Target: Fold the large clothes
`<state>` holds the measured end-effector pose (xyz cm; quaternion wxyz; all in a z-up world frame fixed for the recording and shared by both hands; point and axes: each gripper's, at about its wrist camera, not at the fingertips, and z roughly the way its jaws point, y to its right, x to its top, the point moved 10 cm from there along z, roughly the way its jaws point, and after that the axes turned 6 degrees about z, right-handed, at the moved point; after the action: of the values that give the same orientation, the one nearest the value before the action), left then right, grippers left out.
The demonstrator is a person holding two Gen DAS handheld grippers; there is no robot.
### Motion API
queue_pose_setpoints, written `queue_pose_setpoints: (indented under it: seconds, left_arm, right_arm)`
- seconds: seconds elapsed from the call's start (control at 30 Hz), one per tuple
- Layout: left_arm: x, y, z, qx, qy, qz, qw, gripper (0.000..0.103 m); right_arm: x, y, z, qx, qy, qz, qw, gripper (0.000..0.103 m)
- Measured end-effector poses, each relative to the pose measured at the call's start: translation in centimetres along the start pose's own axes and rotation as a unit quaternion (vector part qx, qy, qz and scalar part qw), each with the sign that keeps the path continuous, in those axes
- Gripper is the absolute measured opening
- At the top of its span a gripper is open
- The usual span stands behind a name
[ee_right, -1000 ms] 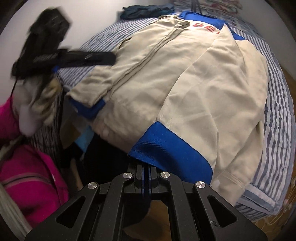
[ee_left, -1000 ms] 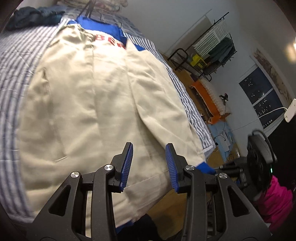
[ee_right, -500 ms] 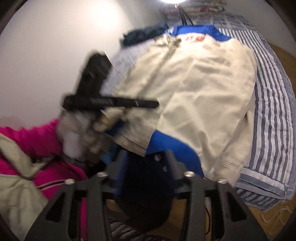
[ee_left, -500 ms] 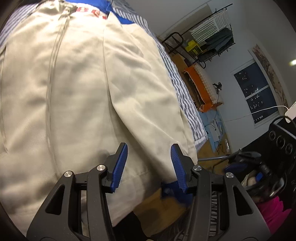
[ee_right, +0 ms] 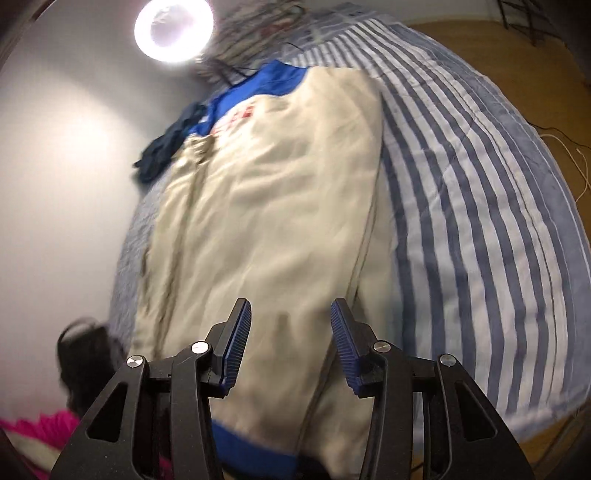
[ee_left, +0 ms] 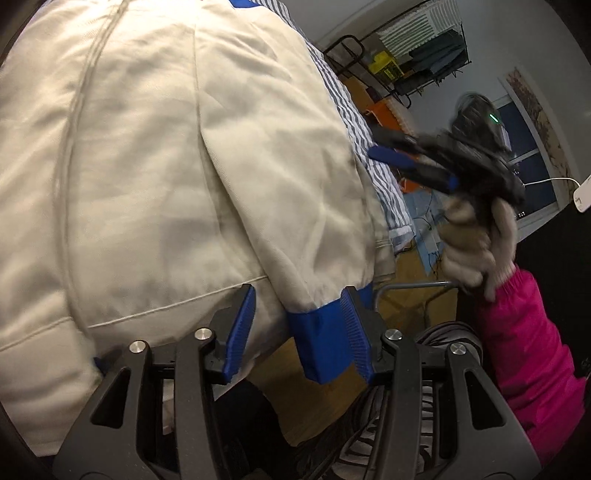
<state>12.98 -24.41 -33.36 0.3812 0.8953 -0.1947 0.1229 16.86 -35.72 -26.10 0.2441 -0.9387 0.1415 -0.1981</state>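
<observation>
A cream jacket (ee_left: 147,166) with a blue collar (ee_right: 258,88) and red lettering lies flat on a striped bed cover (ee_right: 480,184). One sleeve is folded over the body, and its blue cuff (ee_left: 321,343) hangs off the near edge. My left gripper (ee_left: 298,291) is at that hem. Its jaws are closing with the cuff between them, and the pads do not visibly press on it. My right gripper (ee_right: 291,306) stands open over the jacket's lower right part (ee_right: 266,221) with nothing gripped. The left wrist view shows the right gripper (ee_left: 391,147) blurred in a gloved hand (ee_left: 472,236).
A dark garment (ee_right: 166,151) lies on the bed beside the collar. A clothes rack (ee_left: 417,55) and an orange object (ee_left: 380,110) stand on the wooden floor beyond the bed. A pink sleeve (ee_left: 532,350) is at the right. A bright lamp (ee_right: 173,26) shines above.
My right gripper opened, let go of the blue cuff and swung right along the bed's edge while rolling. My left gripper came down closer to the hem, and the cuff now hangs between its jaws.
</observation>
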Motion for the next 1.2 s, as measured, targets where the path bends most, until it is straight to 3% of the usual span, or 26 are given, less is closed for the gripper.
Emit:
queue_pose_setpoints:
  seconds: [0.13,0.2,0.27,0.47,0.57,0.63,0.67,0.73,0.77,0.83,0.87,1.07,1.2]
  left_arm:
    - [-0.5,0.3,1.0,0.001,-0.015,0.008,0.9998,0.016]
    - [-0.6,0.4,1.3,0.000,-0.018,0.012,0.9998,0.013]
    - [-0.5,0.6,1.5,-0.001,-0.019,0.014,0.9997,0.010]
    - [-0.5,1.4,1.7,-0.010,-0.018,0.018,0.9996,0.006]
    - [-0.6,1.2,1.7,-0.013,-0.020,0.011,0.9997,0.007]
    - [-0.6,0.8,1.7,-0.019,-0.019,-0.003,0.9996,0.007]
    - [-0.6,0.6,1.8,-0.019,-0.022,-0.008,0.9996,0.007]
    - [-0.8,0.4,1.9,-0.018,-0.023,-0.009,0.9995,0.007]
    - [-0.8,0.4,1.9,-0.017,-0.022,-0.008,0.9996,0.007]
    - [-0.8,0.8,1.9,-0.013,-0.022,-0.001,0.9997,0.007]
    - [-0.7,0.9,1.9,-0.012,-0.022,0.003,0.9997,0.007]
    - [-0.4,2.3,1.9,-0.019,-0.016,0.013,0.9996,0.005]
    - [-0.4,2.6,2.4,-0.022,-0.017,0.017,0.9995,0.005]
  right_arm:
    - [2.0,1.0,1.9,-0.019,-0.005,0.009,1.000,0.044]
    - [2.6,1.3,2.3,-0.013,-0.003,0.018,1.000,0.030]
    - [2.8,1.4,2.1,-0.007,-0.004,0.018,1.000,0.005]
    - [4.4,0.6,1.8,-0.050,0.010,-0.040,0.998,0.001]
    - [5.4,1.2,1.4,-0.041,0.016,-0.030,0.999,0.002]
    - [5.4,2.4,1.2,-0.035,0.005,-0.004,0.999,0.021]
    - [5.5,2.7,1.1,-0.035,0.007,0.002,0.999,0.037]
    - [5.8,3.6,1.2,-0.039,0.014,0.009,0.999,0.042]
    - [6.0,3.6,1.4,-0.033,0.016,0.013,0.999,0.042]
    - [6.4,3.6,1.7,-0.022,0.023,0.016,0.999,0.019]
    - [6.5,3.4,1.9,-0.018,0.023,0.014,0.999,0.003]
    - [7.9,1.9,1.8,-0.061,0.033,-0.041,0.997,0.000]
    - [10.1,2.2,0.2,-0.062,0.059,-0.035,0.996,0.000]
